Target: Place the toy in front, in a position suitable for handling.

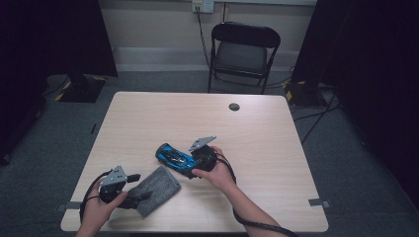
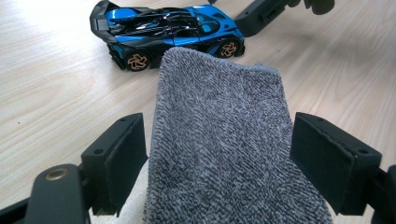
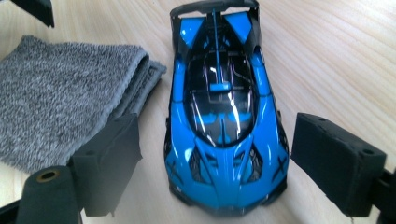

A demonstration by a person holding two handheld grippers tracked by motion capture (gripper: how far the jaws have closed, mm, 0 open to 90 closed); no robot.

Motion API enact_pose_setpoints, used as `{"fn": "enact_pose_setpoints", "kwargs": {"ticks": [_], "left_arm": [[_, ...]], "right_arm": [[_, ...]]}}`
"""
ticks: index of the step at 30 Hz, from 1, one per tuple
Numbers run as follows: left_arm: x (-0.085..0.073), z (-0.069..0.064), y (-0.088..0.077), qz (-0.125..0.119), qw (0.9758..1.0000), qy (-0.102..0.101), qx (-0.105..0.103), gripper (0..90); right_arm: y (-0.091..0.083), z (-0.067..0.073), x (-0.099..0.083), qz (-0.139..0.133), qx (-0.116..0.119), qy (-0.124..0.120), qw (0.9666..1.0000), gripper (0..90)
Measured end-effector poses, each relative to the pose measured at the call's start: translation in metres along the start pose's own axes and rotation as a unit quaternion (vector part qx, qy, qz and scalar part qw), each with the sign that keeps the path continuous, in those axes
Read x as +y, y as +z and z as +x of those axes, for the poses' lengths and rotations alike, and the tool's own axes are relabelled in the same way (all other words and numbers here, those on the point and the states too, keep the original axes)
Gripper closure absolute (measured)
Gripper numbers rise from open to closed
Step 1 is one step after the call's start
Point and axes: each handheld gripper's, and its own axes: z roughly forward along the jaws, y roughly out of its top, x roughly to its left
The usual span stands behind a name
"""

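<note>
My right gripper (image 3: 215, 163) has its jaws spread wide on either side of the blue toy car (image 3: 223, 116), which sits on the table (image 1: 257, 123) with its nose toward me and its rear wing at the far end; there is a clear gap between each pad and the car's flanks, so I am not gripping it. My left gripper (image 2: 217, 158) is likewise released, its jaws standing apart around the near end of the folded grey cloth (image 2: 224, 144), which lies flat on the wood between them, neither pad pressing it. The cloth's far edge reaches close to the car's side, just beside its wheels. From the high view, car (image 1: 175, 159) and cloth (image 1: 157, 188) lie near the table's front edge.
</note>
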Motion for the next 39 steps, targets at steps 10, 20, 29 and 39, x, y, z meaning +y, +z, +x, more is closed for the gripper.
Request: {"fn": "enact_pose_setpoints", "kwargs": {"ticks": [10, 20, 29, 39], "left_arm": [[0.001, -0.001, 0.003, 0.001, 1.0, 0.002, -0.002, 18.3], [0.001, 0.0, 0.004, 0.006, 0.9999, 0.008, -0.004, 18.3], [0.002, 0.0, 0.005, 0.007, 0.9999, 0.008, -0.007, 18.4], [0.0, 0.0, 0.006, 0.009, 0.9999, 0.009, -0.009, 18.4]], "right_arm": [[0.013, -0.001, 0.013, 0.003, -0.004, -0.002, 1.0, 14.7], [0.031, -0.004, 0.027, -0.005, -0.004, 0.006, 1.0, 14.6], [0.049, -0.002, 0.036, 0.002, 0.004, 0.004, 1.0, 14.6], [0.064, -0.003, 0.04, 0.01, -0.002, 0.001, 0.9999, 14.6]]}}
